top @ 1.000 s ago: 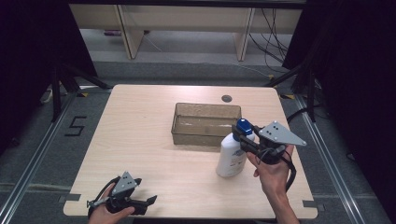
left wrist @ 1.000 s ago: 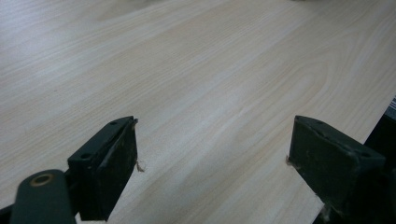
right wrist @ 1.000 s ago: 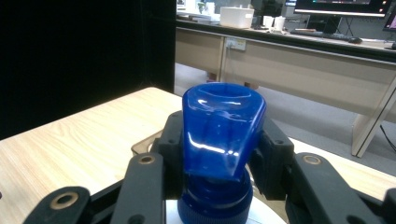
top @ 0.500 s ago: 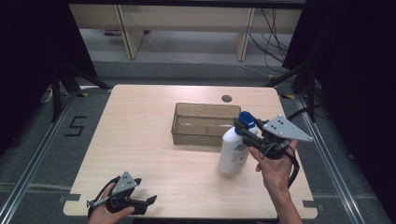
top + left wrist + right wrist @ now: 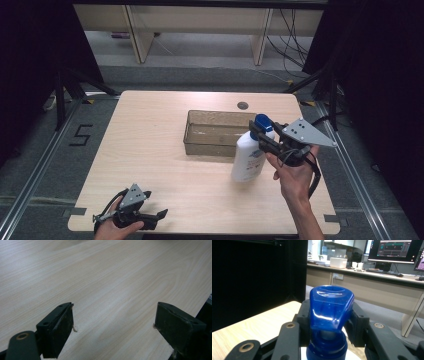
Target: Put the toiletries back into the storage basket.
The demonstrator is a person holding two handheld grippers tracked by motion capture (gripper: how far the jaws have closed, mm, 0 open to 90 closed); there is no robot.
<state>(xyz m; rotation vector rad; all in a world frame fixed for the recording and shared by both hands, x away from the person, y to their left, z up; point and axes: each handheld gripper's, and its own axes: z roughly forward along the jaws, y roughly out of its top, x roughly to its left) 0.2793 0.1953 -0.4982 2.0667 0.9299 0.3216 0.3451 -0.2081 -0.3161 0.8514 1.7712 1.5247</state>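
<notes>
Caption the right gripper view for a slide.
Right gripper clamped on the blue cap of a white bottle, above the wooden table.

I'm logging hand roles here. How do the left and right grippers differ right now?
The right gripper is shut on the white bottle's blue cap; the left gripper stands open with nothing between its jaws. The right one is at the bottle beside the clear bin; the left one sits low at the table's near edge. Both have black jaws.

text: "5" | on: floor (image 5: 60,150), left of table (image 5: 150,150) | bottle label (image 5: 254,159): unreadable
</notes>
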